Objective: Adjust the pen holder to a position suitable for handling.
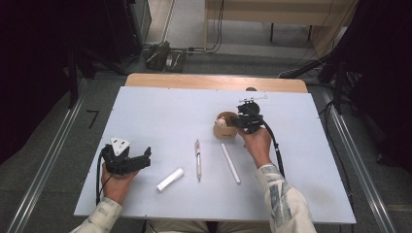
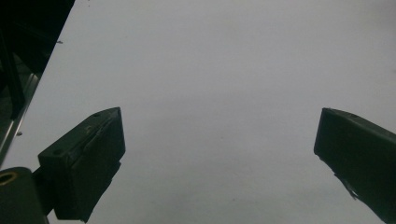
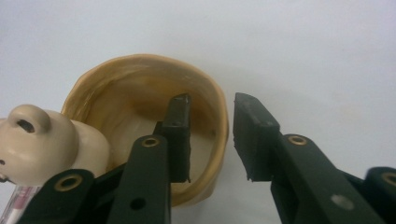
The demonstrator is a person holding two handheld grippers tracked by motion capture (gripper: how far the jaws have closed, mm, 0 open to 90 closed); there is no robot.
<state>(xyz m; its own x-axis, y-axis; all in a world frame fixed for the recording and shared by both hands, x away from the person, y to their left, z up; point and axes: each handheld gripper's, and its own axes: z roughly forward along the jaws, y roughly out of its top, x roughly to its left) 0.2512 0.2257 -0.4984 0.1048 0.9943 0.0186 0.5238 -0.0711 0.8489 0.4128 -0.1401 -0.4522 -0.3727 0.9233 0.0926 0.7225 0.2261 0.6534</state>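
Observation:
A tan, soft-walled cup stands right of the table's middle. A cream round-headed figure leans at its rim, on top of a pink-marked pen. My right gripper stands open astride the cup's right wall. One jaw is inside the cup and the other outside, with small gaps to the wall. My left gripper rests near the front left. Its jaws are wide open over bare white table with nothing between them.
On the white table board lie a short white cylinder, a pen and a long white stick, in a row between the hands. A small clear tool lies at the far edge behind the right gripper.

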